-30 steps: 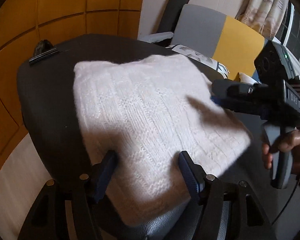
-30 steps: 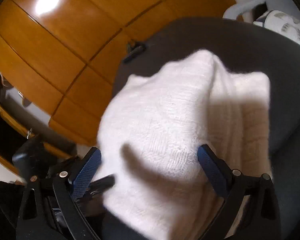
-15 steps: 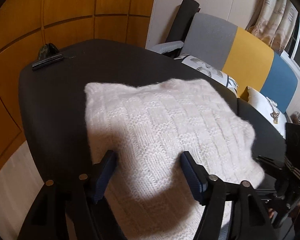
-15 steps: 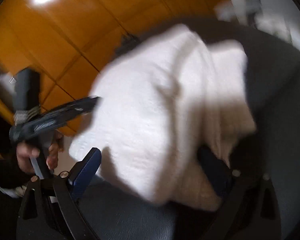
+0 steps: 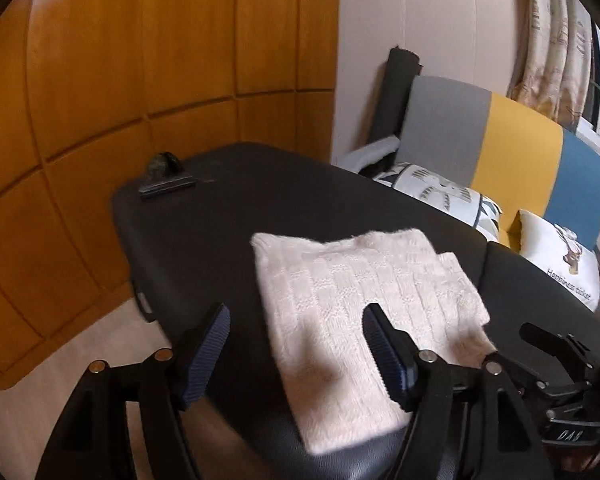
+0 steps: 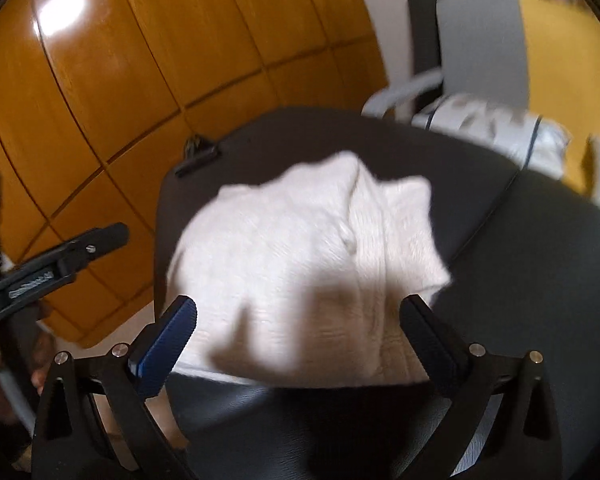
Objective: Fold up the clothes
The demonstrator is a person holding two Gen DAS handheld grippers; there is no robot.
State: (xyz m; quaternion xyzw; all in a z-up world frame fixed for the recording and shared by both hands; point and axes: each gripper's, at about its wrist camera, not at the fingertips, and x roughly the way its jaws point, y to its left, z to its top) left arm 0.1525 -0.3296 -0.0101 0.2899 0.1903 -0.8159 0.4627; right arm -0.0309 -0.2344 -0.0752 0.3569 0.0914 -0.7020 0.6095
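Left wrist view, read from its left edge: a wood-panelled wall (image 5: pixel 100 92) stands behind a black padded table (image 5: pixel 204 248), and on the table's far corner sits a small dark clip-like object (image 5: pixel 165 182), well apart from the work. Nearer the middle lies the cream knitted sweater (image 5: pixel 364 304), a compact rectangle of several layers, flat on the near part of the table with one edge close to the near rim. It already lies folded, as the task would want it (whether another fold is meant, the pictures do not settle). The left gripper (image 5: pixel 296 354) hangs over the sweater's near-left corner with its blue-padded fingers spread wide and nothing between them, which reads as a claw that has no grip on the cloth. Further right, a sofa in grey, yellow and blue (image 5: pixel 512 148) with printed cushions (image 5: pixel 440 196) sits beyond the table.

Right wrist view (blurred): at the far left a hand (image 6: pixel 4 364) grips the other tool's handle. The sweater (image 6: pixel 300 272) fills the middle, its top layer slightly humped, probably because thick knit does not crease flat. The right gripper (image 6: pixel 296 340) frames the sweater's near edge, fingers wide apart and, as far as the blur lets me judge, holding nothing.
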